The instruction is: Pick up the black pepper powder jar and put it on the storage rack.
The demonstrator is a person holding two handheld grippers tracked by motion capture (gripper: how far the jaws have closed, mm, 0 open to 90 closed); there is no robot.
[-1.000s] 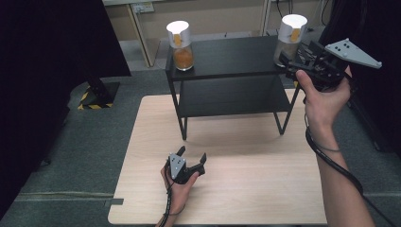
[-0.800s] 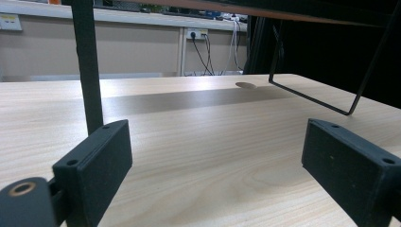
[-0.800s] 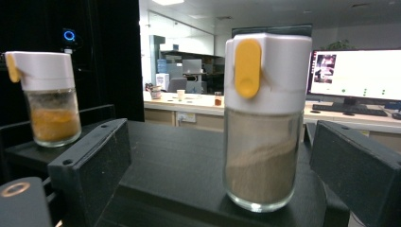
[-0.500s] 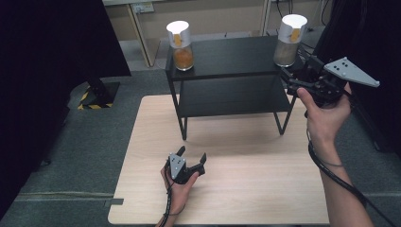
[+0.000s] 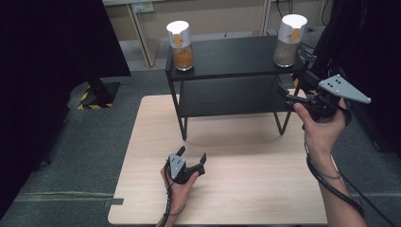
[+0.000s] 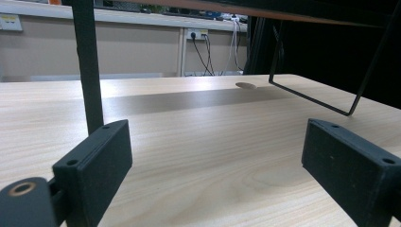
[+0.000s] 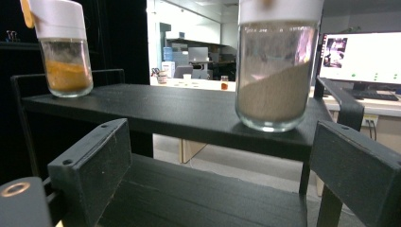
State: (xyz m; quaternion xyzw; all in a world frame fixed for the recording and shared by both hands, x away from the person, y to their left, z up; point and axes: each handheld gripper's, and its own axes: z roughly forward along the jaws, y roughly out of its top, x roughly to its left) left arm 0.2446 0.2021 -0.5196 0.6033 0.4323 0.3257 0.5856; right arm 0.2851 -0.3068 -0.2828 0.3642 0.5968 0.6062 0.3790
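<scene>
Two glass jars with white lids stand on the top of a black two-level shelf. The left jar holds orange powder, the right jar beige powder. My right gripper is open, held off the shelf's right end below and in front of the beige jar, not touching it. Low on the wooden table, my left gripper rests open with nothing between its fingers.
The shelf stands at the far side of the table, its front left leg just ahead of my left gripper and its wire end frame farther right. Grey carpet floor surrounds the table. Dark curtains hang at both sides.
My right gripper has dropped from the level of the beige jar and drawn back toward the person. The jar stays on the shelf. The left gripper has not moved.
</scene>
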